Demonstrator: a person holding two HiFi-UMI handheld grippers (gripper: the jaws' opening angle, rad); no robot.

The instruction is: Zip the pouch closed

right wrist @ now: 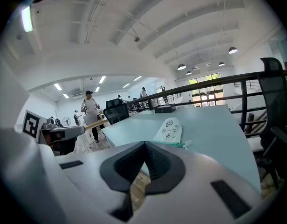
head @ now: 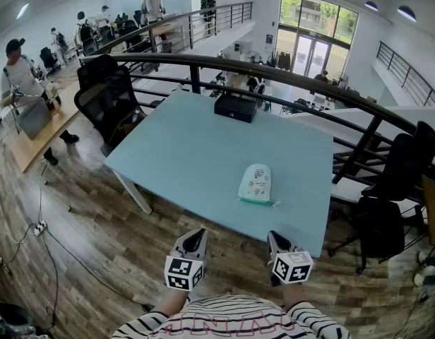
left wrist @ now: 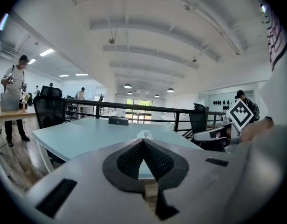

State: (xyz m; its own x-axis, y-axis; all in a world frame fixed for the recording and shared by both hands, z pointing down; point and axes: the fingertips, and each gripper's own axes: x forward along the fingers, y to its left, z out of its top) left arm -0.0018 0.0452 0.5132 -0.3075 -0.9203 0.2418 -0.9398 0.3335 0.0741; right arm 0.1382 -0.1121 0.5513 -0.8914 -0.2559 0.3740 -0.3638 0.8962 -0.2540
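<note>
Left gripper [head: 196, 237] and right gripper [head: 274, 239] hover closed and empty short of the table [head: 189, 147], pouch [head: 255, 183] ahead, nearer the right, probably awaiting a first reach.

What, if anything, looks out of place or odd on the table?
Nothing stands out. The pouch lies flat near the front edge of the table, the black box sits at the far edge, and nothing is spilled.
</note>
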